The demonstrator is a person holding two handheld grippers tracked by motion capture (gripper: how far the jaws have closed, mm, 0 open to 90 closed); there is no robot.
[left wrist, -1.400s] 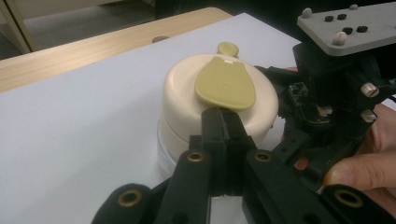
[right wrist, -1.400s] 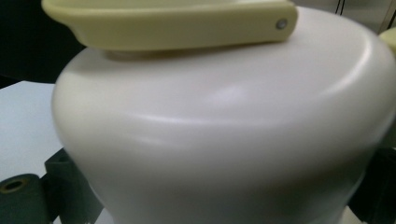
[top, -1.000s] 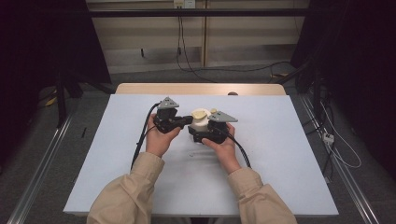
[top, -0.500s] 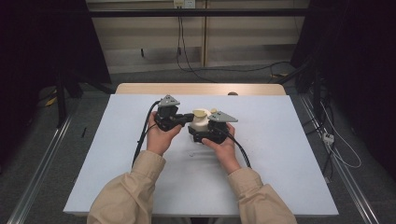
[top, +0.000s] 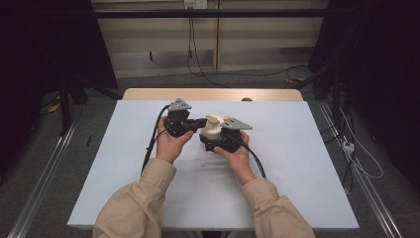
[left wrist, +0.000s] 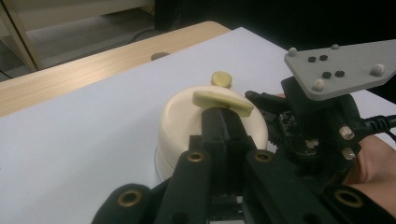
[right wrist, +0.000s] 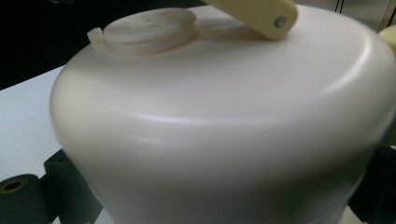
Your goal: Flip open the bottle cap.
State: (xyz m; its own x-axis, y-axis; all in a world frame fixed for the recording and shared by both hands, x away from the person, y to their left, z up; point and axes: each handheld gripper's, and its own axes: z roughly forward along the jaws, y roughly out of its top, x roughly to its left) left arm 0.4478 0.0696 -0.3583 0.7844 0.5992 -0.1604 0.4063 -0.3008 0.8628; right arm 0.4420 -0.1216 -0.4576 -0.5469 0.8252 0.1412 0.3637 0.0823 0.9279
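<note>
A cream dome-shaped container (top: 212,132) stands near the middle of the white table (top: 297,163). On top it has a yellow crank handle (left wrist: 223,101) and a small yellow knob (left wrist: 221,78). My left gripper (left wrist: 224,117) comes in from the left, its jaws pressed together, their tips right under the handle's near edge. My right gripper (top: 212,141) holds the container's body from the right. In the right gripper view the cream wall (right wrist: 224,116) bulges between black jaws at both lower corners, with a round ribbed cap (right wrist: 149,28) and the handle's end (right wrist: 259,14) above.
A strip of wooden tabletop (top: 213,94) borders the white sheet at the back. Cables (top: 366,163) lie on the floor at the right, and metal rails (top: 39,188) run along both sides of the table.
</note>
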